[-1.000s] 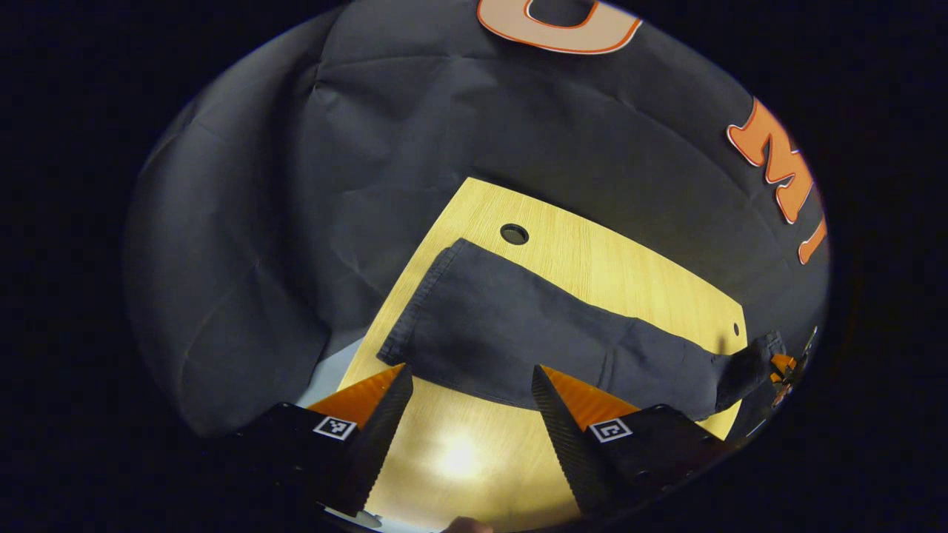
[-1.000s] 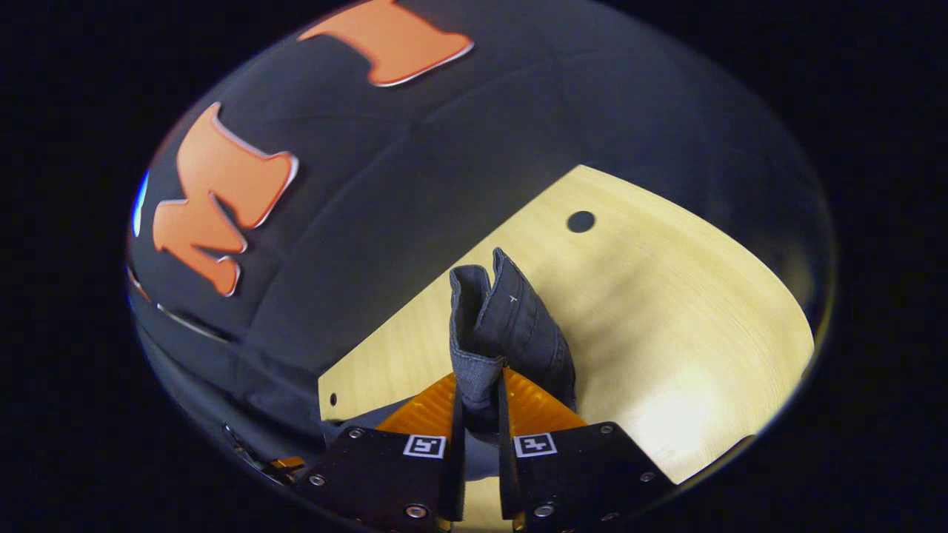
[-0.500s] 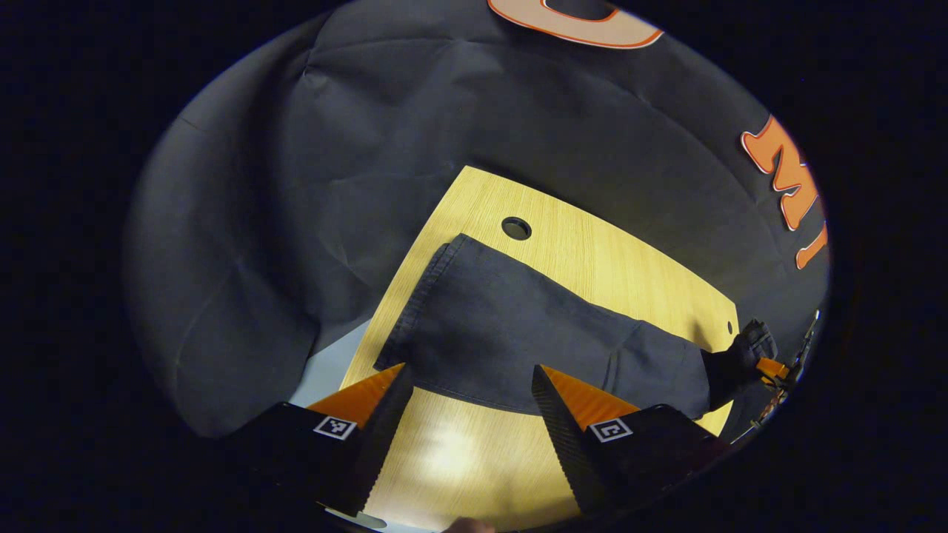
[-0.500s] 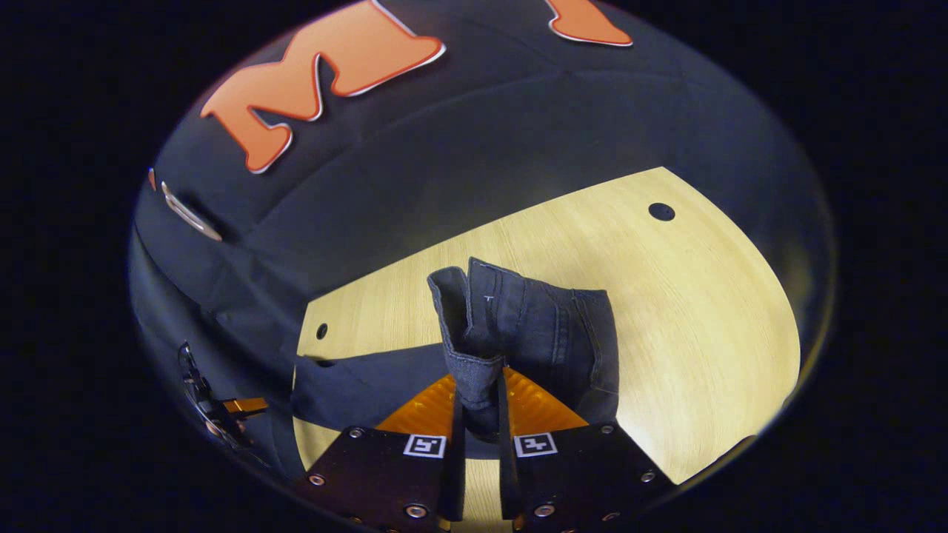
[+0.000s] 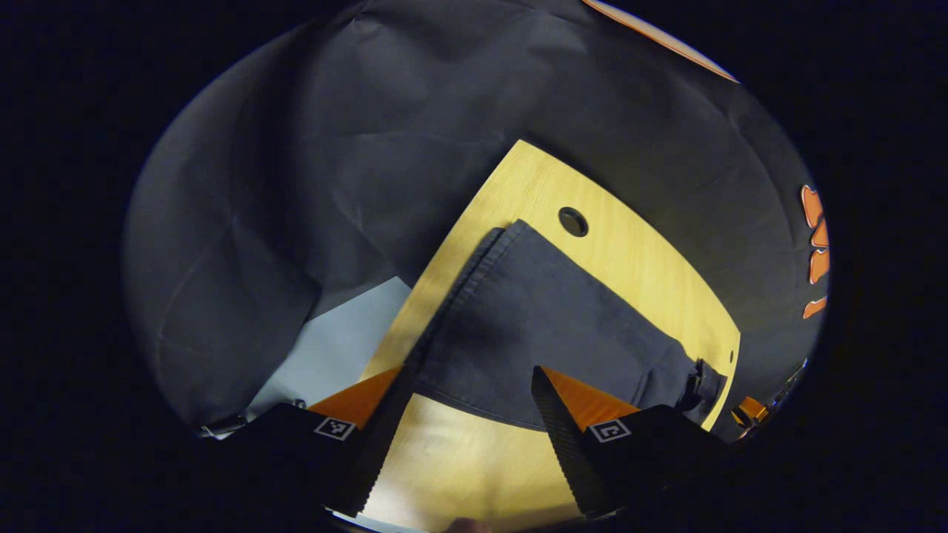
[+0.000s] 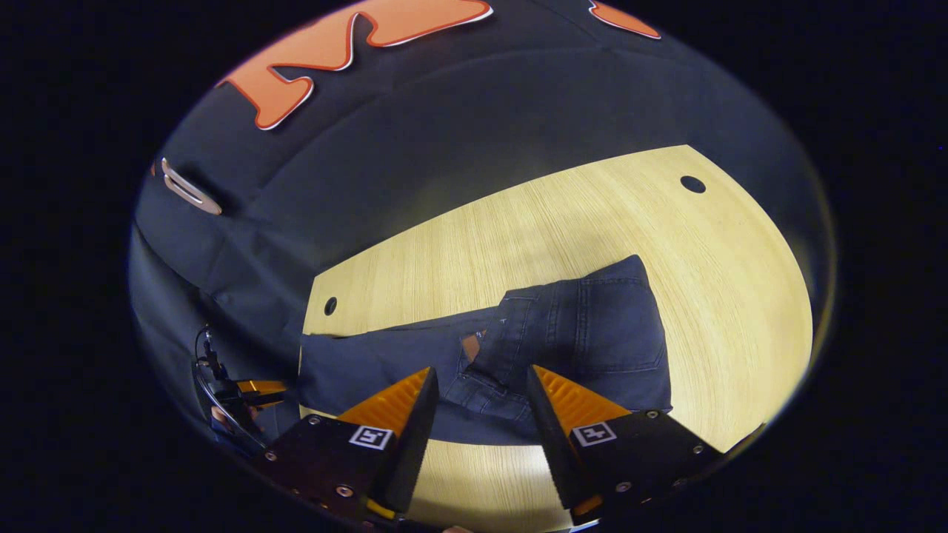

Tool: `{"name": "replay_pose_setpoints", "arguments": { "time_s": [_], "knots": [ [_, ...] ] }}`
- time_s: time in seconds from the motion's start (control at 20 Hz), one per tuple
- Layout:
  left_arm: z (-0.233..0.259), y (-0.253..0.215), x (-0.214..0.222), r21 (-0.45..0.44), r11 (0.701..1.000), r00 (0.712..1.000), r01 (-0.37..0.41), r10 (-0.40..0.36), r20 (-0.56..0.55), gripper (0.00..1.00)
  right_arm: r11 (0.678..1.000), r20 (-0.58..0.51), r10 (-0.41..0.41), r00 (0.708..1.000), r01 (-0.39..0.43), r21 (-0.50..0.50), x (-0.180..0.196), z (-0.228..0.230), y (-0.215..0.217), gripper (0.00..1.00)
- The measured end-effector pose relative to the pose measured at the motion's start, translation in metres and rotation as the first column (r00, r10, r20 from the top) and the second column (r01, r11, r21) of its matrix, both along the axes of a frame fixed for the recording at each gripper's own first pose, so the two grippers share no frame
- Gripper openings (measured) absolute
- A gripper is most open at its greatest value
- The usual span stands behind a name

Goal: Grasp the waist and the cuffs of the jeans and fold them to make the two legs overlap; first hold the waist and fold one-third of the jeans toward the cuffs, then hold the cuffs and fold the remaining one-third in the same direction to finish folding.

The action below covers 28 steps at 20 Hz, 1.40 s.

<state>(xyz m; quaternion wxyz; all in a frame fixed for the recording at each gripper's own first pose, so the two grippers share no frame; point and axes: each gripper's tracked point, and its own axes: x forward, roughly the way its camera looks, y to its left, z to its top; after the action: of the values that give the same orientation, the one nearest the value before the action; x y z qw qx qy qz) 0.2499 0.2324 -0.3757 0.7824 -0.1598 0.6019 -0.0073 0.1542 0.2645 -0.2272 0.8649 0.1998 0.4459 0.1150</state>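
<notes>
The table [image 6: 563, 229] is pale wood with a round hole [image 6: 693, 184] near its far edge; black cloth [image 6: 415, 148] hangs behind it as the wall; a bit of grey floor [image 5: 333, 348] shows beside it. The dark jeans [image 6: 585, 333] lie flat on the table, waist end folded over the legs. The right gripper [image 6: 480, 407] is wide open just above them, holding nothing; the left gripper [image 5: 468, 414] is wide open too, near the cuffs [image 5: 463, 289].
</notes>
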Motion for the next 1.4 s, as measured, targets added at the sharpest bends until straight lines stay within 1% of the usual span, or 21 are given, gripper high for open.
{"name": "replay_pose_setpoints", "arguments": {
  "time_s": [0.05, 0.1, 0.2, 0.4, 0.5, 0.55, 0.6, 0.65, 0.7, 0.75, 0.8, 0.85, 0.9, 0.95, 1.0, 1.05, 1.15, 1.2, 1.25, 1.4],
  "knots": [
    [-0.007, 0.005, -0.001, 0.010, 1.000, 1.000, 0.018, -0.018, -0.018, 0.98, 1.000, 0.007, 0.005, 1.000, -0.005, -0.008, -0.002, 0.000, -0.001, 0.77],
    [-0.014, 0.008, -0.002, 0.015, 0.999, 0.999, 0.041, -0.040, -0.036, 0.98, 1.000, 0.013, 0.004, 1.000, -0.003, -0.022, -0.003, 0.002, -0.001, 0.85],
    [-0.026, 0.011, -0.003, 0.033, 0.997, 0.995, 0.073, -0.070, -0.074, 0.98, 0.999, 0.018, -0.011, 1.000, 0.012, -0.049, -0.004, 0.005, -0.006, 0.90],
    [-0.045, 0.012, -0.003, 0.068, 0.987, 0.981, 0.148, -0.138, -0.136, 0.98, 0.997, 0.030, -0.061, 0.998, 0.062, -0.037, -0.013, 0.016, -0.026, 0.93],
    [-0.053, 0.007, -0.005, 0.050, 0.987, 0.976, 0.151, -0.141, -0.164, 0.98, 0.995, 0.034, -0.092, 0.995, 0.093, -0.036, -0.018, 0.018, -0.036, 0.94],
    [-0.058, 0.008, -0.010, 0.055, 0.987, 0.971, 0.153, -0.140, -0.196, 0.98, 0.993, 0.038, -0.109, 0.993, 0.110, -0.040, -0.020, 0.018, -0.043, 0.94],
    [-0.055, 0.007, -0.007, 0.064, 0.984, 0.972, 0.165, -0.151, -0.181, 0.98, 0.992, 0.036, -0.122, 0.992, 0.123, -0.041, -0.024, 0.019, -0.048, 0.94],
    [-0.055, 0.005, -0.007, 0.065, 0.981, 0.970, 0.181, -0.167, -0.179, 0.94, 0.989, 0.037, -0.138, 0.990, 0.140, -0.040, -0.027, 0.020, -0.053, 0.94],
    [-0.058, 0.011, -0.010, 0.105, 0.975, 0.966, 0.196, -0.174, -0.189, 0.96, 0.988, 0.038, -0.147, 0.988, 0.148, -0.036, -0.029, 0.022, -0.057, 0.94],
    [-0.059, 0.016, -0.007, 0.161, 0.963, 0.963, 0.218, -0.186, -0.194, 0.93, 0.986, 0.041, -0.159, 0.986, 0.161, -0.033, -0.031, 0.024, -0.063, 0.94],
    [-0.062, 0.015, -0.010, 0.164, 0.957, 0.962, 0.239, -0.210, -0.175, 0.77, 0.985, 0.043, -0.170, 0.985, 0.171, -0.029, -0.033, 0.024, -0.067, 0.94],
    [-0.058, 0.005, -0.007, 0.114, 0.965, 0.964, 0.236, -0.218, -0.149, 0.61, 0.983, 0.045, -0.179, 0.983, 0.180, -0.023, -0.034, 0.025, -0.072, 0.94],
    [-0.061, 0.001, -0.007, 0.105, 0.974, 0.973, 0.200, -0.185, -0.138, 0.39, 0.982, 0.047, -0.186, 0.981, 0.187, -0.018, -0.036, 0.025, -0.077, 0.94],
    [-0.058, 0.003, -0.008, 0.094, 0.978, 0.976, 0.185, -0.172, -0.131, 0.17, 0.981, 0.049, -0.190, 0.980, 0.191, -0.014, -0.037, 0.024, -0.081, 0.94],
    [-0.055, -0.001, -0.003, 0.069, 0.988, 0.986, 0.138, -0.130, -0.106, 0.17, 0.980, 0.050, -0.196, 0.979, 0.197, -0.012, -0.038, 0.024, -0.087, 0.94],
    [-0.053, -0.005, 0.000, 0.039, 0.991, 0.988, 0.132, -0.128, -0.092, 0.09, 0.981, 0.052, -0.195, 0.979, 0.196, -0.008, -0.039, 0.024, -0.092, 0.94],
    [-0.041, -0.010, 0.007, 0.012, 0.996, 0.995, 0.093, -0.092, -0.037, 0.09, 0.982, 0.056, -0.189, 0.980, 0.190, -0.008, -0.040, 0.021, -0.101, 0.94],
    [-0.030, -0.019, 0.009, -0.017, 0.996, 0.996, 0.084, -0.084, -0.003, 0.09, 0.982, 0.058, -0.186, 0.981, 0.187, -0.013, -0.041, 0.021, -0.105, 0.94],
    [-0.011, -0.027, 0.010, -0.037, 0.996, 0.996, 0.083, -0.081, 0.038, 0.08, 0.984, 0.066, -0.178, 0.982, 0.179, -0.014, -0.040, 0.021, -0.110, 0.94],
    [0.039, -0.047, 0.007, -0.066, 0.991, 0.984, 0.115, -0.104, 0.141, 0.08, 0.988, 0.076, -0.156, 0.985, 0.156, 0.000, -0.040, 0.024, -0.115, 0.95]
  ]
}}
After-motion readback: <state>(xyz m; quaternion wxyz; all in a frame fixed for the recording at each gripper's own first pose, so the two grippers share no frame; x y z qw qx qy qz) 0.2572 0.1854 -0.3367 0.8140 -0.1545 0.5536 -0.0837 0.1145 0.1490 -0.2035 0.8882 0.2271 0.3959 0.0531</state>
